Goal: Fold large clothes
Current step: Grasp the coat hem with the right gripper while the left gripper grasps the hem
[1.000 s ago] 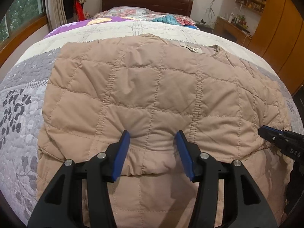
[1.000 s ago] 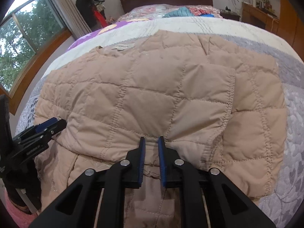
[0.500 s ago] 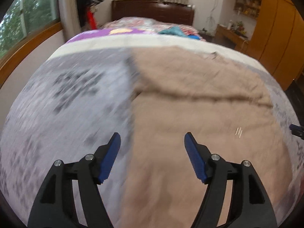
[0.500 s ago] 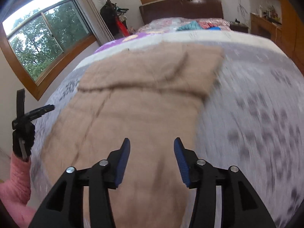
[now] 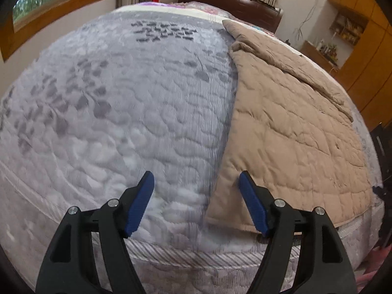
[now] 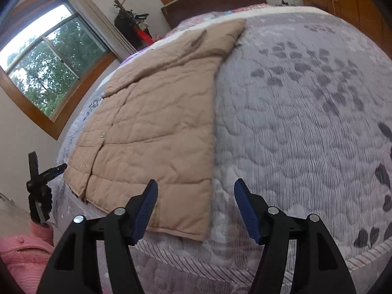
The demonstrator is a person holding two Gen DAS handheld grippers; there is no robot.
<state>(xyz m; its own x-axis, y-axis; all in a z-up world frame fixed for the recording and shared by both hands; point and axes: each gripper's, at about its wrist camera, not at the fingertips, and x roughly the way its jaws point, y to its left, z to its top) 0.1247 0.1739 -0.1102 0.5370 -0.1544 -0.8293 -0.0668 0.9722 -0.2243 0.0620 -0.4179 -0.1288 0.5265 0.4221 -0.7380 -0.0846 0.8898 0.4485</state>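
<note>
Right hand-held gripper (image 6: 195,208) opening, empty, beside quilted tan jacket (image 6: 156,127).

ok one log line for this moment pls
stage: between folds | quilted jacket: flat on bed | left gripper: open, empty | right gripper: opening, empty

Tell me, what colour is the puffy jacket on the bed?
The jacket is light tan. It shows best in the right wrist view.

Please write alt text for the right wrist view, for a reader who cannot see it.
The right gripper, its jaws opening with nothing between them, hangs over the near edge of a grey quilted bed cover. A tan quilted jacket lies flat on the bed to its left, and the left gripper shows at the far left.
</note>
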